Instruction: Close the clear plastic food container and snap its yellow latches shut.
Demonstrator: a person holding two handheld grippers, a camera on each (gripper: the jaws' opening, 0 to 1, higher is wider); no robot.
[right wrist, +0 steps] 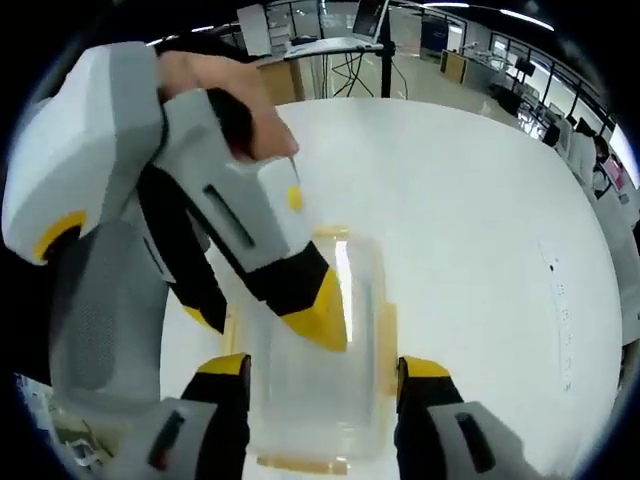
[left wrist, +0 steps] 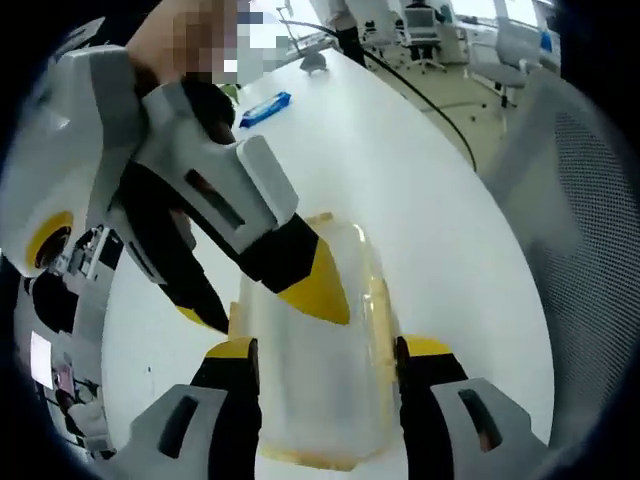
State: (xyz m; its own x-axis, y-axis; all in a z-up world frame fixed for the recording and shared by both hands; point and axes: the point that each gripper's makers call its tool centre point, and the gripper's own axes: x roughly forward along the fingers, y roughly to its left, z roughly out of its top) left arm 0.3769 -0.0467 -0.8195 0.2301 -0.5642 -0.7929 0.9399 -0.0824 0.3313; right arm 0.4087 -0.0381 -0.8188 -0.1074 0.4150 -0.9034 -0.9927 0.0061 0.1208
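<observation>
In the left gripper view, the right gripper (left wrist: 275, 300) reaches in from the upper left of the frame, a hand (left wrist: 175, 40) gripping its white body, and its yellow-tipped fingers (left wrist: 320, 285) rest on the lid of the clear plastic food container (left wrist: 315, 400), one near the lid's middle and the other at its left edge; they are spread part way and hold nothing between them. Lower in the frame the left gripper (left wrist: 328, 355) stands with its jaws wide, one on each long side of the container, close against the yellow latches (left wrist: 380, 320); whether they touch cannot be told. The container lies on a white table (left wrist: 400, 170), with a blue packet (left wrist: 265, 107) far off at the upper left and a mesh chair (left wrist: 580, 200) at the right. In the right gripper view, the left gripper (right wrist: 270, 310) enters from the upper left, held by a hand (right wrist: 215, 80), its yellow fingertip (right wrist: 320, 310) on the container lid (right wrist: 320, 380). The right gripper (right wrist: 322, 370) straddles the container at the bottom of the frame, jaws wide apart at either side.
</observation>
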